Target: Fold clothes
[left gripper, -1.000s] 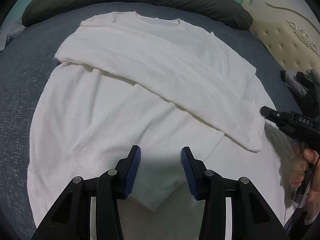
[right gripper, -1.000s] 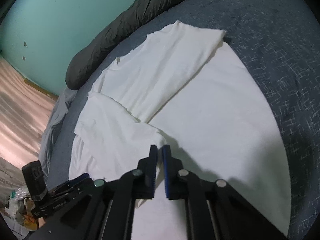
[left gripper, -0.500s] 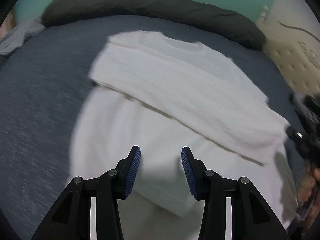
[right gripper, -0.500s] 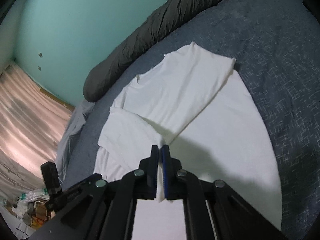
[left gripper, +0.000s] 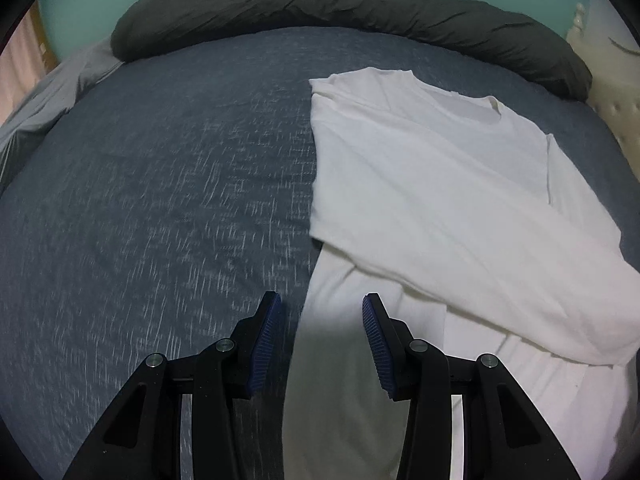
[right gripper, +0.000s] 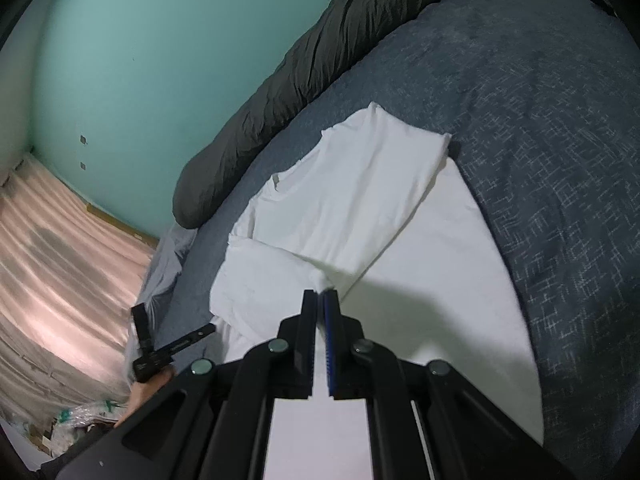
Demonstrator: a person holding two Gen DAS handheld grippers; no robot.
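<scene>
White shirt half folded on the bed, one corner pinched.

The right claw [right gripper: 321, 300] is clamped on a bunched tip of the white shirt [left gripper: 440, 208], raised a little off the cloth; what lies between its pads is hidden. The left claw [left gripper: 322, 332] stands apart with nothing in it, above the shirt's left edge where it meets the blue bedspread [left gripper: 160, 200]. The shirt lies right of centre, a sleeve folded across its body; its near hem is cut off by the frame. A dark bolster [left gripper: 340, 12] lines the far side.
</scene>
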